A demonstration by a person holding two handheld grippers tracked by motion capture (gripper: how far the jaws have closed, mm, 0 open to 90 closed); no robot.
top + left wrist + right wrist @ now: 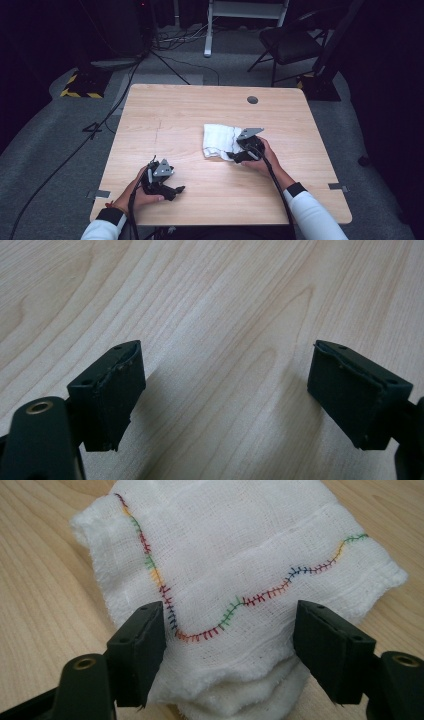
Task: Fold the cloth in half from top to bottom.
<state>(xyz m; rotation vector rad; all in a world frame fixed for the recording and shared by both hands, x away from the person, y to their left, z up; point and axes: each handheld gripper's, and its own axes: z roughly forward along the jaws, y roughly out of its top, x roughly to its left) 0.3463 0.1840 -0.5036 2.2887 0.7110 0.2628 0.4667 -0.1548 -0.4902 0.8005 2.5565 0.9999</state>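
Right in front of the right gripper (227, 645) sits the folded white cloth (235, 565), its near corner lying between the two jaws. The jaws stand wide, one on each side of that corner, and the pads don't look like they're pressing on it, so nothing is actually gripped. The rainbow stitching runs across the top layer, and a few layers are stacked under it, so the cloth looks already folded down to a small packet. Whether another fold is left or it just needs tidying is hard to call. Off to the near side, the left gripper (225, 390) hovers low over the bare table (210, 300), jaws spread and empty, well apart from the cloth.
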